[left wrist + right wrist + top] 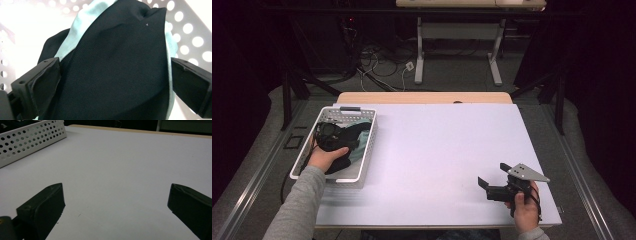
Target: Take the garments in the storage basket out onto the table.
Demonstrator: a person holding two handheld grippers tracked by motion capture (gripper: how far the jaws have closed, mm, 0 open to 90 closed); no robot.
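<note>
We log the scene against one landmark, the white perforated basket (368, 145), which sits at the left side of the table (437, 150). Inside the basket lies a black garment (112, 75) with a pale mint cloth (82, 20) under and around it.

Left gripper (113, 82) is down in the basket. Its fingers (37, 85) stand wide apart, one on each side of the black fabric, and have hold of nothing yet. We judge this to be the approach for a pinch on the black garment.

Risks, as we see them:
- The mint cloth shows along both edges of the black piece, close to each finger. Closing here could catch both layers and lift the two together.
- The fabric bulges up as a broad fold between the fingers. A shallow bite may slide off the smooth weave.
- The basket wall is just beside the gripper. A lift angled toward it could drag the light basket or snag cloth on the rim.

Right gripper (492, 187) is well apart from the basket, held low over bare table near the front right corner. Its fingers (45, 205) are spread wide and empty.

Between the basket and the right gripper nothing stands in the way.
</note>
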